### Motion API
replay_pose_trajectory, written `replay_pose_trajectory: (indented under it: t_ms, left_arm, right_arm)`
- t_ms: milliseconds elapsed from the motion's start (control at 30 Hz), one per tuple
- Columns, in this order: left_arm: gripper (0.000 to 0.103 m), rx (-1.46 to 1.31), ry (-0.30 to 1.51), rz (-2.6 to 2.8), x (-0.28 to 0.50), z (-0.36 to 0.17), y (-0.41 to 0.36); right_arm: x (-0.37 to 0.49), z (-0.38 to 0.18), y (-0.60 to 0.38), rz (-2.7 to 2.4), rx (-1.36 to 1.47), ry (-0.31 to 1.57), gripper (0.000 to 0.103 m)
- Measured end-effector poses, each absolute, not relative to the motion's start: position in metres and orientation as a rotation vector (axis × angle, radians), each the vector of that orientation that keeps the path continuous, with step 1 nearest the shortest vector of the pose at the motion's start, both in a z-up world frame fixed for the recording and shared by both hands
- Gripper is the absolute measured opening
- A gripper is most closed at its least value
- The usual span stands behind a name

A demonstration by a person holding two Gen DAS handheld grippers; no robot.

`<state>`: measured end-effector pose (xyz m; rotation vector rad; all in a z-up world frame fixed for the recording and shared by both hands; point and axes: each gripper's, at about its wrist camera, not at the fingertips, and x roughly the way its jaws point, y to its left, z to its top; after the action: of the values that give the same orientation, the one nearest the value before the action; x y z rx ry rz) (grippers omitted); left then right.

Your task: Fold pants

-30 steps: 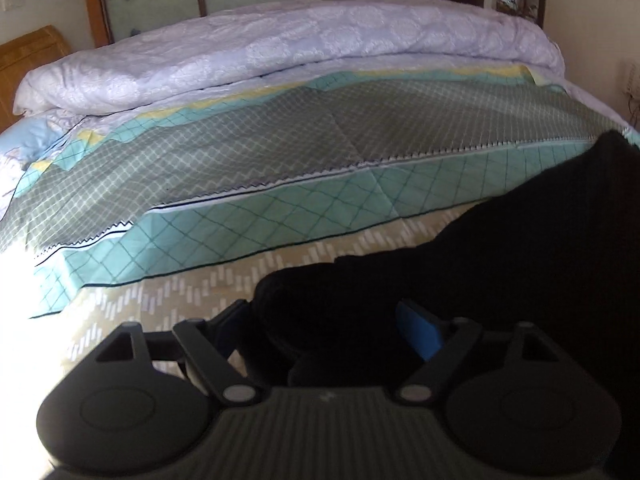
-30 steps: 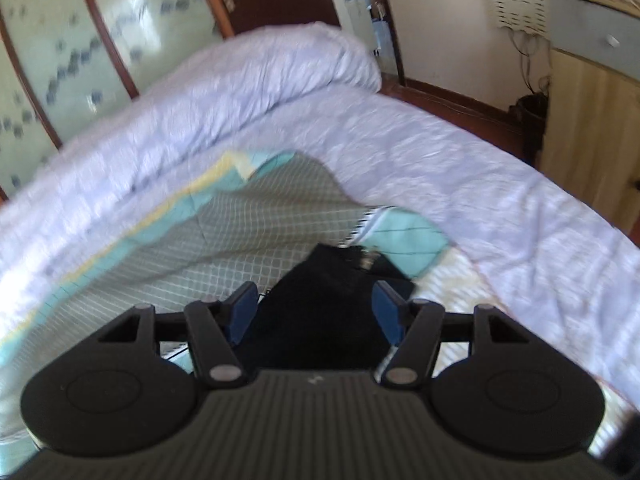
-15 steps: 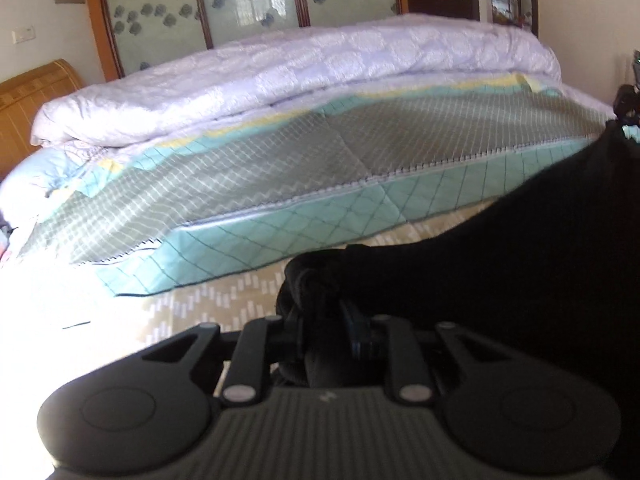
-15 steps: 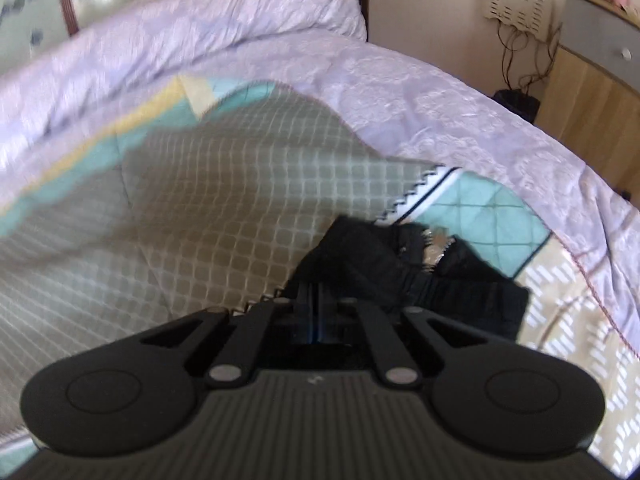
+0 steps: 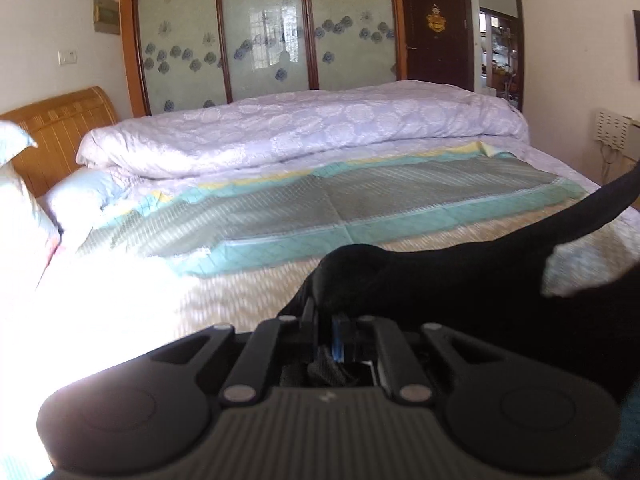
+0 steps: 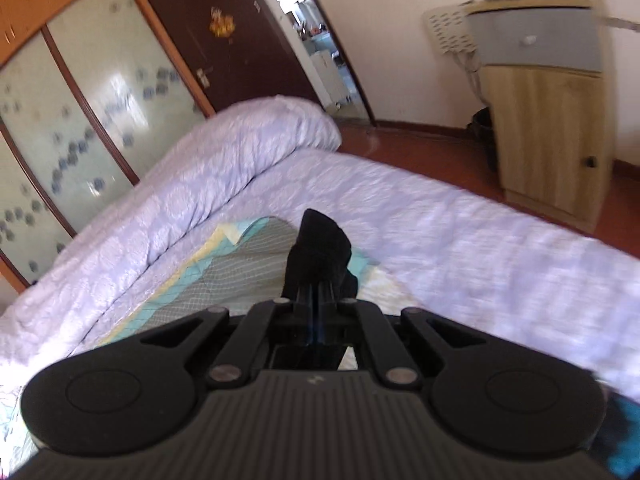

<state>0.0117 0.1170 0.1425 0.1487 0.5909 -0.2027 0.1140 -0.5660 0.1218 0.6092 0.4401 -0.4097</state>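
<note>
- While the left tongs [image 5: 326, 330] are clamped on a bunched edge of the black fabric pants [image 5: 460, 276], the cloth stretches away to the right above the bed's patterned green and cream cover [image 5: 360, 200].
- The right tongs [image 6: 318, 294] are pressed together on another end of the pants [image 6: 320, 248], lifted over the bed.
- A rolled lilac quilt [image 5: 304, 132] lies along the far side.

Pants [image 5: 460, 280] cut off at right edge (bedding [image 6: 500, 248] blurred).
</note>
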Motion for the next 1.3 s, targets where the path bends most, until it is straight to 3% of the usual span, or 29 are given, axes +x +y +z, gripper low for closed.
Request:
replay_pose_trajectory:
  t_ms: [100, 200, 233, 267, 300, 467, 533, 667, 700, 733, 767, 800, 833, 967, 1067, 1100, 1133, 1167, 1200, 1300]
  left_arm:
    - [0.006, 0.095, 0.655, -0.244, -0.04, 0.126, 0.115]
    - [0.014, 0.085, 0.794, -0.282, -0.072, 0.089, 0.102]
    - [0.014, 0.108, 0.85, -0.285, -0.08, 0.072, 0.098]
    - [0.014, 0.121, 0.889, -0.284, -0.088, 0.061, 0.098]
    - [0.014, 0.123, 0.913, -0.286, -0.094, 0.055, 0.097]
    - [0.021, -0.038, 0.856, -0.296, -0.116, 0.079, 0.136]
    - [0.034, -0.122, 0.803, -0.238, -0.116, 0.093, 0.155]
    - [0.041, -0.224, 0.746, -0.146, -0.093, 0.113, 0.188]
    - [0.049, -0.227, 0.742, -0.137, -0.083, 0.115, 0.191]
    - [0.064, -0.225, 0.743, -0.137, -0.072, 0.114, 0.193]
    - [0.071, -0.225, 0.751, -0.138, -0.059, 0.111, 0.193]
    - [0.087, -0.234, 0.778, -0.143, -0.044, 0.105, 0.193]
    - [0.091, -0.261, 0.828, -0.168, -0.028, 0.096, 0.192]
    - [0.083, -0.4, 1.078, -0.269, 0.01, 0.059, 0.184]
    - [0.081, -0.381, 1.113, -0.267, 0.013, 0.049, 0.177]
    - [0.06, -0.395, 1.12, -0.273, 0.014, 0.045, 0.178]
    - [0.029, -0.404, 1.128, -0.282, 0.016, 0.042, 0.179]
    - [0.026, -0.407, 1.127, -0.287, 0.018, 0.042, 0.179]
    - [0.012, -0.396, 1.102, -0.286, 0.02, 0.045, 0.178]
    - [0.009, -0.252, 0.916, -0.302, 0.024, 0.084, 0.17]
  right_arm:
    - [0.044, 0.088, -0.583, -0.449, 0.647, 0.472, 0.005]
    - [-0.009, 0.034, -0.597, -0.57, 0.67, 0.566, 0.01]
    - [-0.022, 0.016, -0.602, -0.634, 0.683, 0.607, 0.018]
    - [-0.036, 0.0, -0.606, -0.697, 0.708, 0.637, 0.044]
    - [-0.052, -0.01, -0.608, -0.74, 0.74, 0.623, 0.054]
    - [-0.102, -0.011, -0.602, -0.737, 0.863, 0.489, 0.053]
    - [-0.106, -0.003, -0.598, -0.693, 0.869, 0.464, 0.053]
    - [-0.116, 0.009, -0.591, -0.582, 0.877, 0.424, 0.053]
    - [-0.118, 0.011, -0.588, -0.543, 0.883, 0.422, 0.053]
    - [-0.118, 0.012, -0.582, -0.507, 0.884, 0.425, 0.053]
    - [-0.113, 0.013, -0.574, -0.471, 0.88, 0.433, 0.053]
    - [-0.108, 0.013, -0.566, -0.434, 0.874, 0.444, 0.053]
    - [-0.102, 0.013, -0.556, -0.4, 0.865, 0.459, 0.053]
    - [-0.082, 0.014, -0.51, -0.278, 0.813, 0.536, 0.054]
    - [-0.067, 0.013, -0.468, -0.138, 0.745, 0.598, 0.054]
    - [-0.06, 0.015, -0.449, -0.062, 0.707, 0.612, 0.054]
    - [-0.054, 0.017, -0.432, 0.018, 0.673, 0.625, 0.054]
    - [-0.045, 0.018, -0.41, 0.114, 0.637, 0.644, 0.054]
    - [-0.036, 0.02, -0.388, 0.205, 0.601, 0.665, 0.054]
    - [-0.008, 0.029, -0.315, 0.441, 0.461, 0.718, 0.054]
